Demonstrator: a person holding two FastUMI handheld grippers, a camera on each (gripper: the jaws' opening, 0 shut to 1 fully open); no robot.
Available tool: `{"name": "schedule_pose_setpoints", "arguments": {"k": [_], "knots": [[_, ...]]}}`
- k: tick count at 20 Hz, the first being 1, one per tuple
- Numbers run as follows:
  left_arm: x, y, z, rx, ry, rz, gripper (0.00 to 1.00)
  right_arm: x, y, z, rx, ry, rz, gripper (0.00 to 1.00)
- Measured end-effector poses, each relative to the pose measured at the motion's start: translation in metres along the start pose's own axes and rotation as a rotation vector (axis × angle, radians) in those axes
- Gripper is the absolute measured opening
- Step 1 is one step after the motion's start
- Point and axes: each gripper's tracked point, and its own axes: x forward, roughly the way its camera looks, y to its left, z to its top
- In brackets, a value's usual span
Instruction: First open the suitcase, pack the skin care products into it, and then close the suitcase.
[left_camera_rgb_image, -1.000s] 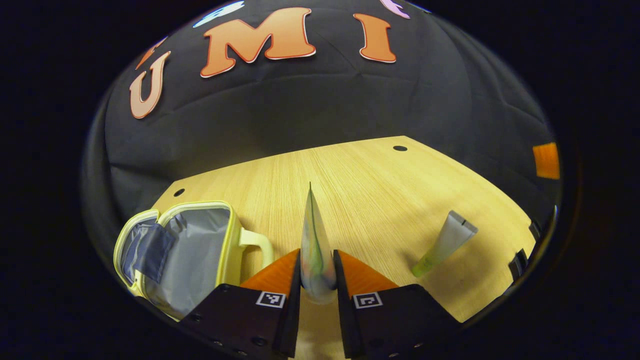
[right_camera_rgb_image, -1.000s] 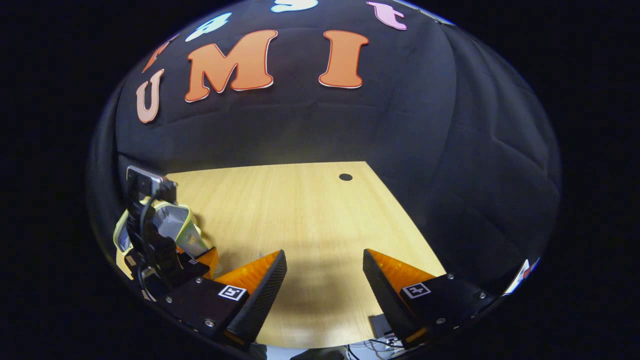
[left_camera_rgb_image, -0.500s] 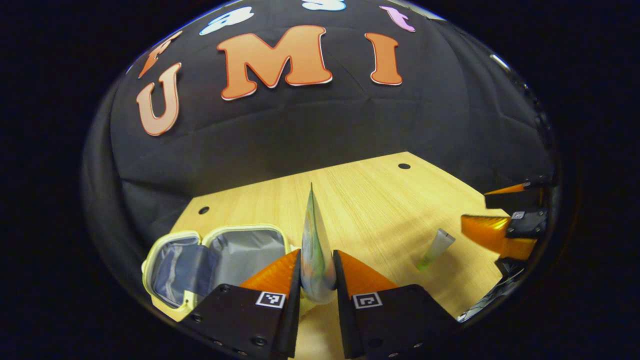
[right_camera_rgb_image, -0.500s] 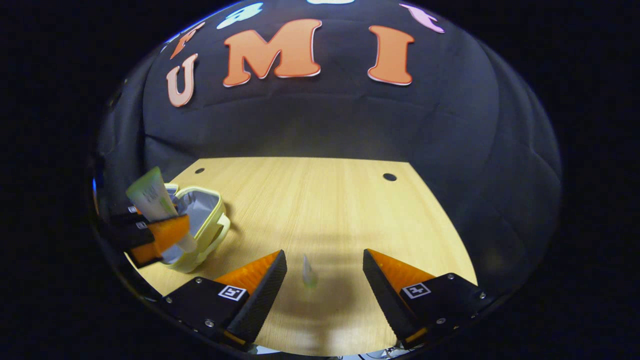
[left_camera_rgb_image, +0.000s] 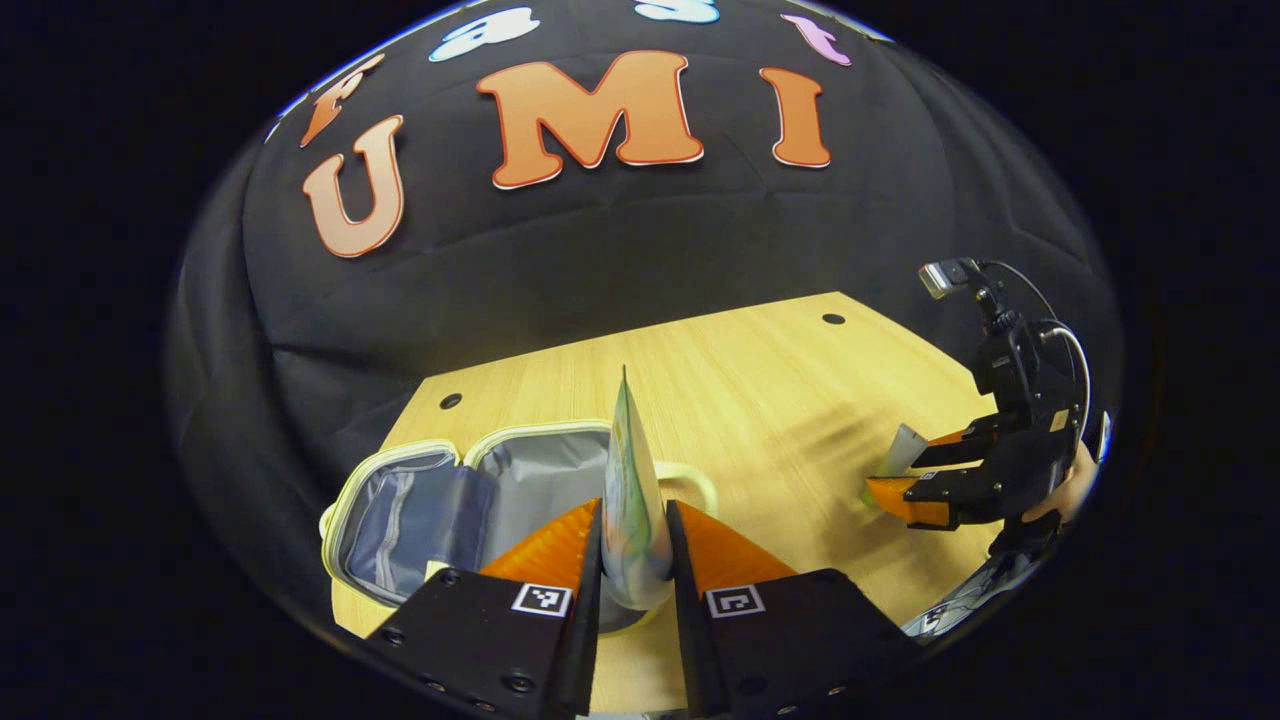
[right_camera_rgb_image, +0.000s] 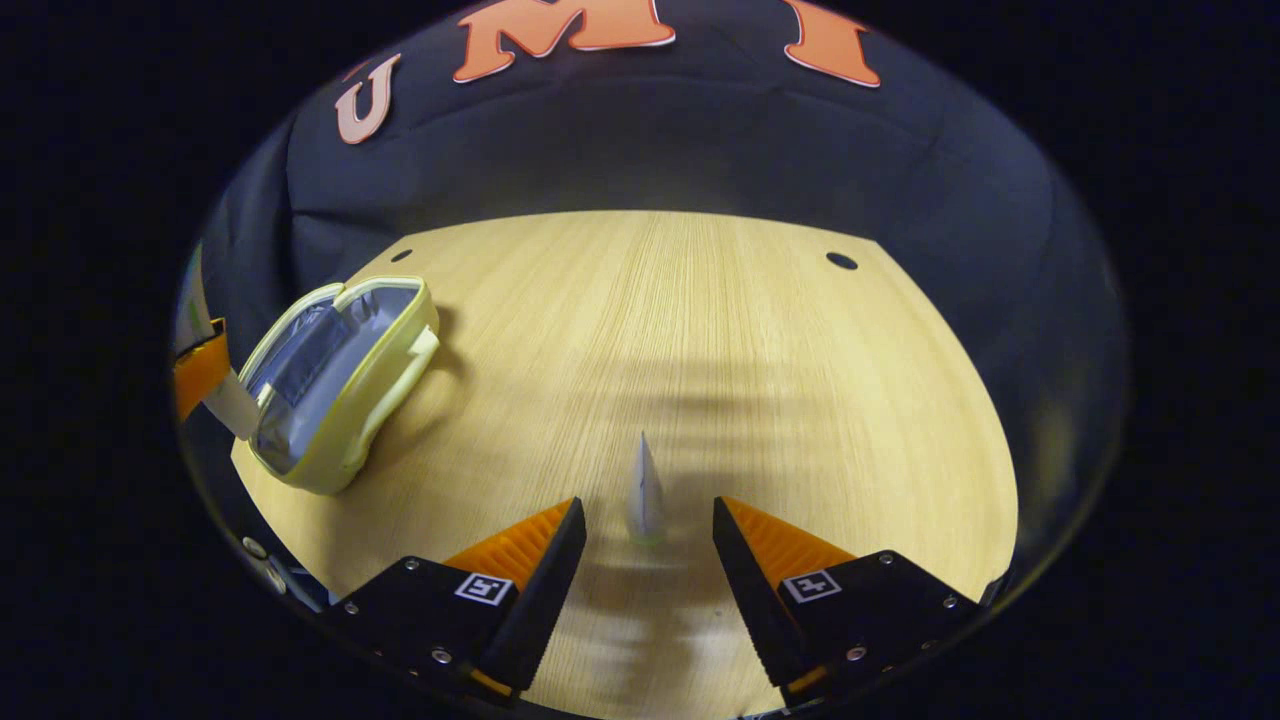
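- now the left gripper (left_camera_rgb_image: 634, 560) is clamped on a colourful tube (left_camera_rgb_image: 628, 500) above the open suitcase (left_camera_rgb_image: 440, 500).
- right gripper (right_camera_rgb_image: 648, 520), fingers apart, flanks a small tube (right_camera_rgb_image: 645, 490) on the table (right_camera_rgb_image: 700, 320).

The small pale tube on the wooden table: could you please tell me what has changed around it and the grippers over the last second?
The right gripper came down over the small pale tube, which now lies between its open fingers, ungrasped. The left gripper carried its larger printed tube over the open yellow case. That grip stayed shut; the case stayed open on the wooden table.
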Motion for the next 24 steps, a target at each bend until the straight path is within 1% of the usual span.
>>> {"name": "schedule_pose_setpoints", "arguments": {"k": [1,2,3,5,6,7,8,10,13,14,15,17,18,21,22,23,24], "knots": [[0.0,0.001,-0.001,-0.008,0.009,0.0,0.35,0.007,0.0,-0.004,-0.003,0.011,-0.001,0.82],[-0.001,0.003,-0.003,-0.021,0.016,-0.001,0.35,0.011,-0.001,-0.006,-0.011,0.026,-0.001,0.75],[0.0,0.003,-0.003,-0.031,0.02,-0.002,0.36,0.013,0.0,-0.008,-0.017,0.032,0.003,0.73],[0.0,0.004,-0.002,-0.031,0.02,0.0,0.34,0.021,-0.003,-0.011,-0.03,0.042,-0.014,0.64],[0.002,0.003,-0.001,-0.029,0.019,-0.002,0.35,0.02,-0.004,-0.014,-0.04,0.059,-0.016,0.41],[0.003,0.002,0.0,-0.026,0.019,-0.008,0.35,0.018,-0.004,-0.012,-0.035,0.055,-0.015,0.31],[0.003,0.004,0.001,-0.023,0.021,-0.013,0.35,0.015,-0.004,-0.012,-0.026,0.06,-0.012,0.34],[0.003,0.009,0.004,-0.023,0.032,-0.031,0.36,0.008,-0.002,-0.008,-0.004,0.069,-0.001,0.33],[0.005,0.033,0.009,-0.029,0.087,-0.079,0.35,-0.014,0.008,0.011,0.042,0.039,0.056,0.33],[0.006,0.045,0.004,-0.027,0.137,-0.088,0.34,-0.019,0.012,0.018,0.057,0.026,0.079,0.33],[0.007,0.057,0.0,-0.038,0.185,-0.092,0.35,-0.027,0.018,0.024,0.075,0.017,0.108,0.33],[0.01,0.079,-0.011,-0.062,0.278,-0.124,0.35,-0.037,0.03,0.032,0.11,0.008,0.164,0.33],[0.012,0.088,-0.02,-0.045,0.34,-0.139,0.35,-0.04,0.036,0.034,0.122,0.009,0.188,0.33],[0.032,0.122,-0.049,0.058,0.52,-0.135,0.35,-0.044,0.05,0.034,0.138,0.017,0.227,0.33],[0.042,0.127,-0.061,0.076,0.573,-0.145,0.35,-0.046,0.055,0.035,0.146,0.021,0.239,0.33],[0.05,0.132,-0.075,0.074,0.634,-0.159,0.35,-0.048,0.059,0.037,0.152,0.017,0.253,0.28],[0.057,0.13,-0.085,0.06,0.693,-0.175,0.34,-0.05,0.063,0.039,0.157,0.013,0.26,0.33]]}}
